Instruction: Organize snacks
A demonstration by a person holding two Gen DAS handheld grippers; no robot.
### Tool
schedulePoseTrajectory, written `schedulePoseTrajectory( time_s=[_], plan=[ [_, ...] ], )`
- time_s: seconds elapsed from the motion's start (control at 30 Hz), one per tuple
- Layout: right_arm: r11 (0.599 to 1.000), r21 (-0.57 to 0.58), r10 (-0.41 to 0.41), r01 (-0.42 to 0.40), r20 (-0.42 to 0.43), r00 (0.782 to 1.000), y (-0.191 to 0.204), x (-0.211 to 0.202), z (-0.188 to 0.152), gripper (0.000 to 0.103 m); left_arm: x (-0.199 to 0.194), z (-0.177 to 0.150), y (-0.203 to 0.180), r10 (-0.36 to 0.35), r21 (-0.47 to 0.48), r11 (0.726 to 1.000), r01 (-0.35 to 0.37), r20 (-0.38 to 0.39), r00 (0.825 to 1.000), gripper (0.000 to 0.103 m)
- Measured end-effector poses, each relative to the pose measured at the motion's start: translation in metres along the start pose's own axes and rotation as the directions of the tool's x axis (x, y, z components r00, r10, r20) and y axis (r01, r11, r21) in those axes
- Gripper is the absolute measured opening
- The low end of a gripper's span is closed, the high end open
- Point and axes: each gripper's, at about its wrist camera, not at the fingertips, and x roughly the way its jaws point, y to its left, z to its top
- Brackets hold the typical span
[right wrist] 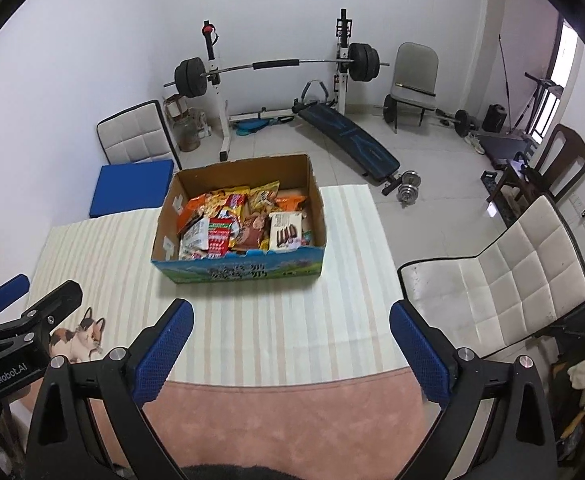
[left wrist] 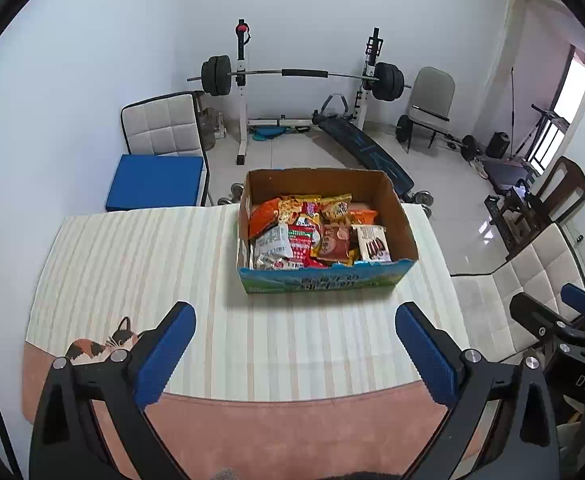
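You are working in a room of a home that doubles as a gym. Against the far white wall stands a white steel rack carrying a chrome barbell with black plates, and a black padded sit-up bench slants across the pale tiled floor before it. Chrome dumbbells lie near the bench's foot. Nearer you, a dining table under a cream striped cloth with a printed cat is flanked by white quilted chairs; a grey chair sits far right, beside a bright window.
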Motion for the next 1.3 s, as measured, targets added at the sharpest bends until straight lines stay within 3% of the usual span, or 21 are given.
schedulePoseTrajectory(
  time_s=[0.5, 1.3],
  plan=[
    [0.999, 0.018, -0.039, 0.038, 0.028, 0.999, 0.002, 0.046, 0.039, 0.101, 0.037, 0.029, 0.0, 0.055, -0.005, 0.998, -0.055, 0.041, 0.998, 0.102],
    [0.998, 0.023, -0.059, 0.059, 0.01, 0.998, 0.004, 0.064, 0.042, 0.101, 0.057, 0.033, -0.003, 0.067, 0.014, 0.998, -0.068, 0.027, 0.997, 0.102]
  ],
)
